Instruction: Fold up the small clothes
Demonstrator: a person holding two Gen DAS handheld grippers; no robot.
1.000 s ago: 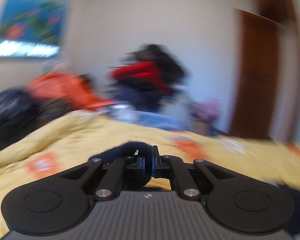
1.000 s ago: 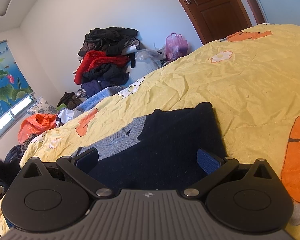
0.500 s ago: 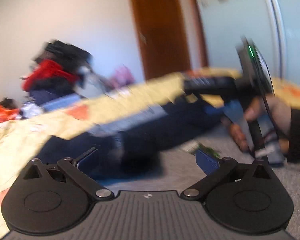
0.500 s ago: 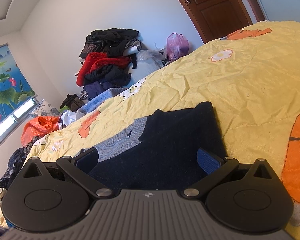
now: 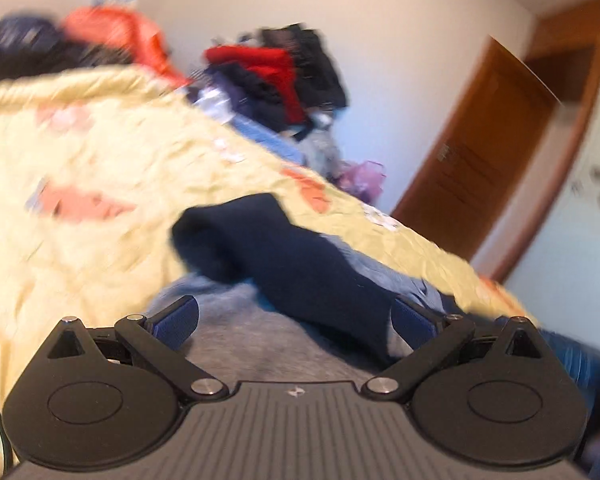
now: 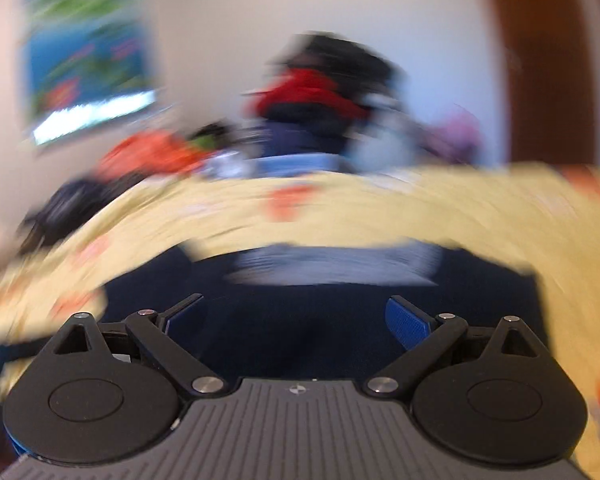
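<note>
A small navy and grey knit sweater [image 5: 300, 268] lies on the yellow bedspread [image 5: 100, 168]. One navy sleeve is folded across its grey body. My left gripper [image 5: 296, 316] is open and empty just above the sweater's near edge. In the right wrist view the same sweater [image 6: 320, 312] lies blurred right ahead, its grey-blue panel at the far side. My right gripper [image 6: 296, 316] is open and empty over the navy part.
A heap of red and dark clothes [image 5: 284, 76] stands against the far wall. An orange bag [image 5: 128, 36] lies at the bed's far left. A wooden door [image 5: 472, 172] is at the right. A purple bag [image 5: 360, 176] sits by the door.
My left gripper was shut on dark cloth, then opened and let it go, and swung back over the sweater. My right gripper stayed open and has turned sharply, blurring its view.
</note>
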